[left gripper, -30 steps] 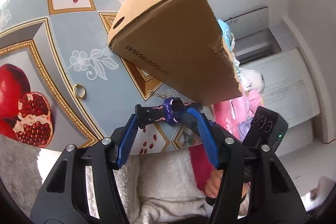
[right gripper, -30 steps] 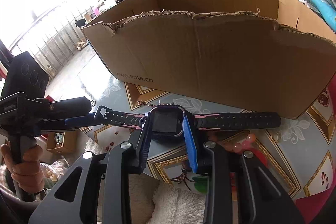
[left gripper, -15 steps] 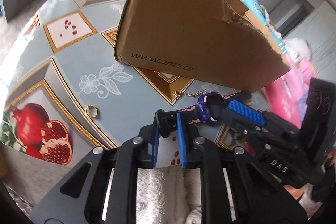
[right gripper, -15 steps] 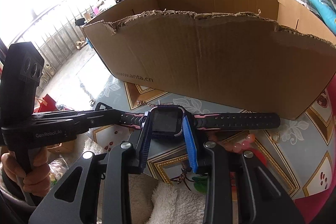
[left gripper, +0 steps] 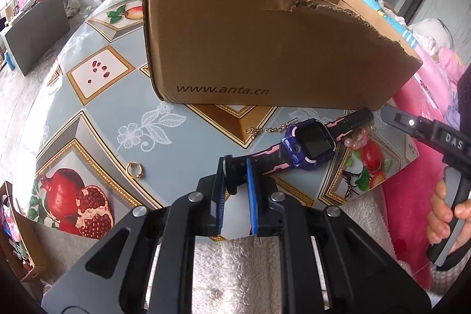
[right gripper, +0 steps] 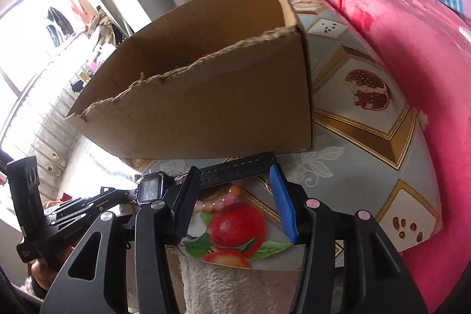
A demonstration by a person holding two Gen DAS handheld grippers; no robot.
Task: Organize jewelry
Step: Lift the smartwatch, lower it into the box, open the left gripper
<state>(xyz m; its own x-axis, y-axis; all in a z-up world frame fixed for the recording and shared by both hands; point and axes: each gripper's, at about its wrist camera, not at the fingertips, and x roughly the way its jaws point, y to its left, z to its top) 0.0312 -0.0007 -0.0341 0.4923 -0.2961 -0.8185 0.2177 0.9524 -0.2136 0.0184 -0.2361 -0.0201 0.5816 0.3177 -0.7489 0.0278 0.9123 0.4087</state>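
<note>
My left gripper is shut on the strap end of a purple and pink smartwatch, held just above the table. The watch also shows in the right wrist view, its other strap running across between my right fingers. My right gripper is open and holds nothing. A torn cardboard box stands behind the watch; it also shows in the right wrist view. A gold ring, a gold chain and a pink bead bracelet lie on the tablecloth.
The table has a blue cloth printed with pomegranates. A pink quilt lies along the right side. A white fluffy cloth hangs at the near edge. Furniture and clutter fill the room at left.
My right gripper has let go of the watch body, opened and shifted right. My left gripper stays shut on the strap and now holds the watch alone.
</note>
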